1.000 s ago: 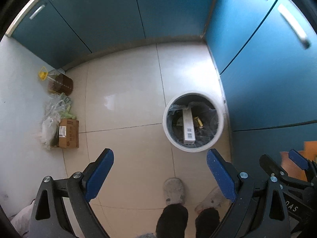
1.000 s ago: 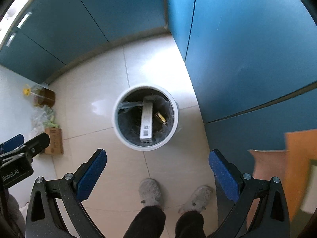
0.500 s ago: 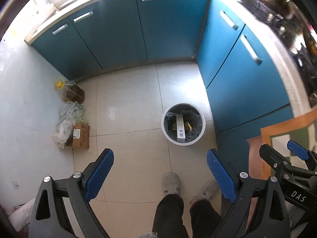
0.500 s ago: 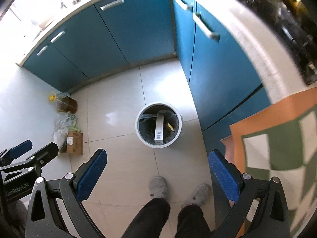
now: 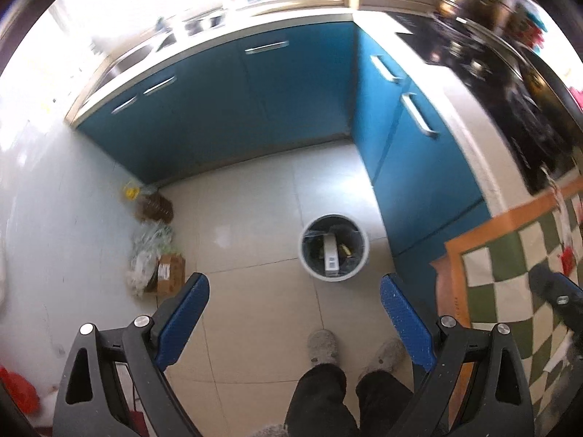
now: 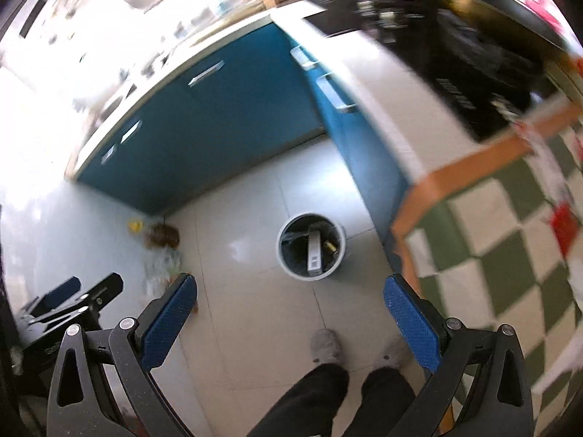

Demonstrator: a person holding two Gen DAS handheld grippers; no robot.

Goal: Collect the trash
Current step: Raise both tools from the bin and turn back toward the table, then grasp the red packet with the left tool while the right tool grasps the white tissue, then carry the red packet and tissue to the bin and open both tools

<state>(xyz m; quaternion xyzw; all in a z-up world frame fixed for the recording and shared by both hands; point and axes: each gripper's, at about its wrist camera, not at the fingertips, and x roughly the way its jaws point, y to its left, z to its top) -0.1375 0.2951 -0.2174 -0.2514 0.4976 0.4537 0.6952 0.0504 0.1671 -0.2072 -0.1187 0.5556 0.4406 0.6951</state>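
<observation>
A white round trash bin (image 5: 334,275) (image 6: 310,274) with a dark liner stands on the tiled floor beside the blue cabinets. Inside it lie a long white box (image 5: 331,254) (image 6: 314,250) and a small yellow scrap (image 5: 345,250). My left gripper (image 5: 294,287) hangs open high above the floor, empty, with the bin far below between its blue pads. My right gripper (image 6: 290,289) is open and empty too, at a similar height. A red scrap (image 6: 563,223) lies on the checked cloth at the right.
A green-and-white checked tablecloth with an orange border (image 5: 510,255) (image 6: 503,218) fills the right. An oil jug (image 5: 153,205), plastic bags (image 5: 149,251) and a cardboard box (image 5: 169,273) sit by the left wall. The person's feet in grey slippers (image 5: 322,342) stand below me.
Both grippers have risen well above the floor, so the bin looks smaller and the counter and checked tablecloth have come into view. Both stay open and empty.
</observation>
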